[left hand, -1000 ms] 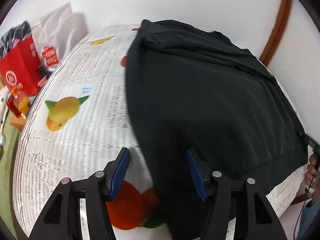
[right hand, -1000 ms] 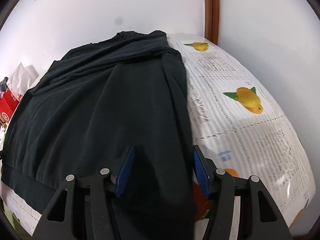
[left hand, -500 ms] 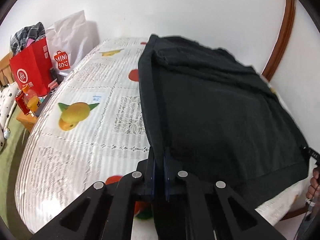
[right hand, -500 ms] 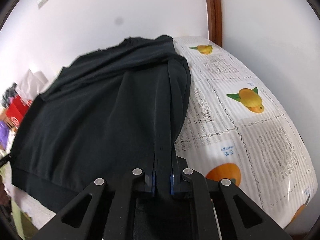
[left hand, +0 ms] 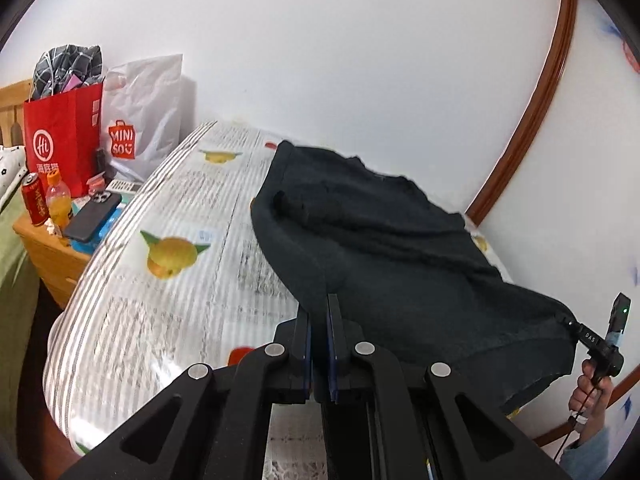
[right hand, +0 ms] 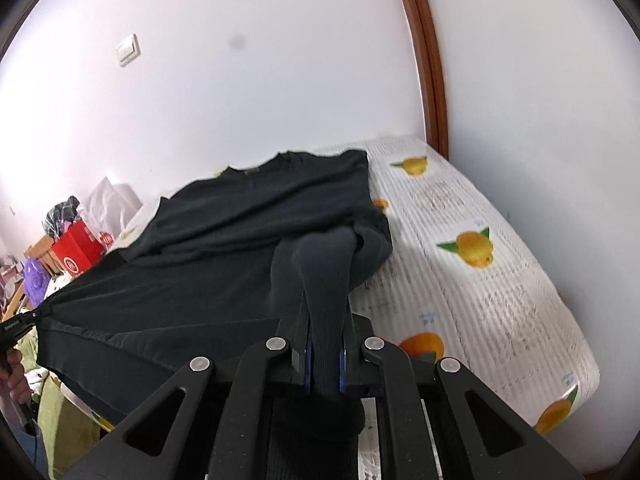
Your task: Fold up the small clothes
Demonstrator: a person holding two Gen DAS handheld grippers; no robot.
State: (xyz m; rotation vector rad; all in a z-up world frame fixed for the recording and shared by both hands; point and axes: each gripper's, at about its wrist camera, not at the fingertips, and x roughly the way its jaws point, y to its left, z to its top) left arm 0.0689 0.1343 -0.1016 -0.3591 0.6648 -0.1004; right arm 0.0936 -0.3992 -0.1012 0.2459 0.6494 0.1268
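Dark shirt pinched at two hem corners and raised off the bench.

Beyond and left of the left tongs (left hand: 319, 312), a red paper bag (left hand: 60, 136) holds checked dark fabric; a white bag (left hand: 146, 120) stands beside it. Left tongs are clamped on the black shirt (left hand: 400, 256) edge; right tongs (right hand: 325, 334) are clamped on a bunched fold. The shirt's far end rests on the fruit-print bench (right hand: 480, 280).

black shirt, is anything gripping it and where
Yes. The black shirt is pinched at both corners of its near bottom edge: the left tool on one, the right tool on the other.
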